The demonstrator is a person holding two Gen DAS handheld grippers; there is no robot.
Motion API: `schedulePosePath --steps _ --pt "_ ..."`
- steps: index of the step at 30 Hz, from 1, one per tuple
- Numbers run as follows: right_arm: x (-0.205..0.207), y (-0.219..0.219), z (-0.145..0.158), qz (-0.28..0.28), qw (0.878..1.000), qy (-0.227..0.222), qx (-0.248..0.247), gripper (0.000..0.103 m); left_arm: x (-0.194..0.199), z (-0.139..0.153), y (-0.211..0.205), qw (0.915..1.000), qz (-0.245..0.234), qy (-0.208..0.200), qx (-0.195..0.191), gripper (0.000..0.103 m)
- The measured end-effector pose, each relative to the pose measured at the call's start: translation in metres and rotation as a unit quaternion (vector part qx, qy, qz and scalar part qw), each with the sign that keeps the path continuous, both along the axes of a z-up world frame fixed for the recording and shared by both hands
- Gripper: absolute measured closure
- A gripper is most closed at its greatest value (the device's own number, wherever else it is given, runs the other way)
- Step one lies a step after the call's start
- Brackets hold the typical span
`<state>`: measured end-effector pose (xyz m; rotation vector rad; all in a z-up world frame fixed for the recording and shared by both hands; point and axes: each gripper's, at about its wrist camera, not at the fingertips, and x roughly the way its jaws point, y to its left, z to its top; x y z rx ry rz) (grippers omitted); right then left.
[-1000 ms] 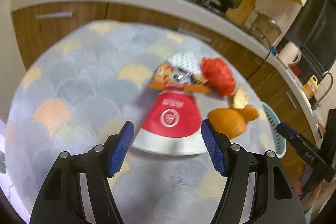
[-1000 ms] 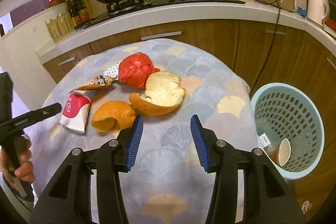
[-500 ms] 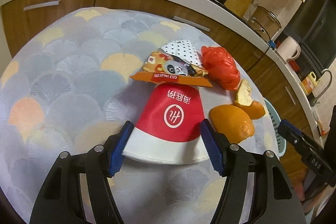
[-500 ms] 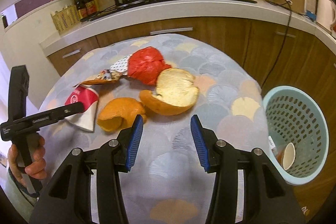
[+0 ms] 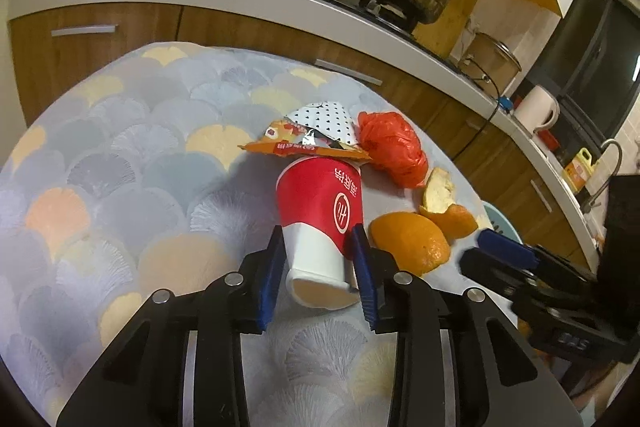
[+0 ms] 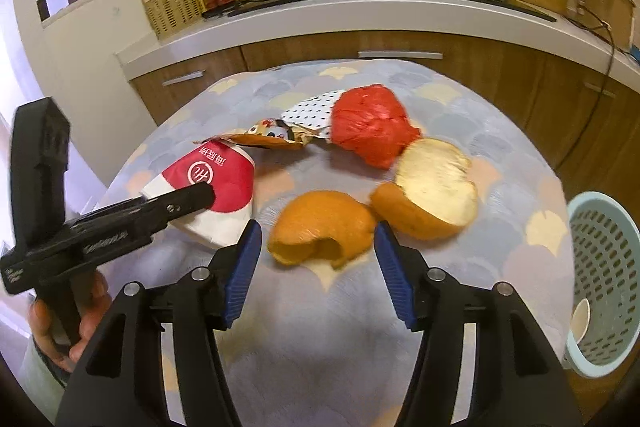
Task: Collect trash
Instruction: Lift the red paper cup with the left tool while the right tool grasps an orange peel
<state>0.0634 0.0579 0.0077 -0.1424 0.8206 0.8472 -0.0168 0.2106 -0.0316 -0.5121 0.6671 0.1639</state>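
Observation:
A red-and-white paper cup [image 5: 320, 195] lies on its side on the round table. My left gripper [image 5: 318, 251] is closing on its white base, and both blue pads press its sides. That gripper also shows from the side, against the cup [image 6: 216, 179], in the right wrist view. My right gripper [image 6: 317, 233] is opening, its fingers either side of an orange peel [image 6: 316, 215] without touching it. Behind lie a second peel [image 6: 432, 195], a crumpled red plastic bag [image 6: 368, 123] and a snack wrapper [image 6: 268, 137].
A pale blue perforated basket [image 6: 600, 267] stands beside the table at the right, with a paper cup [image 6: 580, 315] inside. The table wears a scallop-patterned cloth [image 5: 120, 187]. Wooden cabinets and a counter with a stove run behind. A hand [image 6: 80, 327] holds the left gripper.
The left gripper went forward around the cup and its jaws narrowed onto it, rounding the flattened cup. The right gripper moved left to the near orange peel and its jaws widened.

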Motion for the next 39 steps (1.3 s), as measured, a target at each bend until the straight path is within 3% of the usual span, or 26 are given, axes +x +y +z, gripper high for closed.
schedulePosePath --steps 5,8,15,18,20,27,39 --pt "0.012 0.019 -0.013 -0.005 1.0 0.009 -0.02 0.047 -0.006 0.003 -0.002 1.0 -0.003 -0.005 0.008 0.072" --pt "0.018 0.029 -0.022 -0.007 0.999 0.012 -0.032 0.038 -0.006 0.004 -0.004 0.9999 -0.004 -0.006 0.012 0.072" --pt "0.021 0.038 -0.03 -0.018 0.998 0.001 -0.053 0.039 -0.007 0.004 -0.004 0.9999 -0.004 -0.008 0.013 0.072" --pt "0.023 0.036 -0.031 -0.024 0.998 0.003 -0.051 0.053 -0.008 0.004 -0.006 0.9999 -0.005 -0.008 0.014 0.072" --pt "0.026 0.033 -0.032 -0.028 0.998 0.009 -0.051 0.068 -0.009 0.005 -0.009 0.9998 -0.007 -0.009 0.016 0.072" --pt "0.019 0.016 -0.024 -0.026 0.999 0.002 -0.024 0.073 -0.01 0.012 -0.02 0.9994 -0.019 -0.017 0.023 0.072" --pt "0.007 -0.063 0.036 -0.083 0.995 -0.046 0.036 0.073 0.004 0.048 -0.073 0.9949 -0.07 -0.054 0.048 0.072"
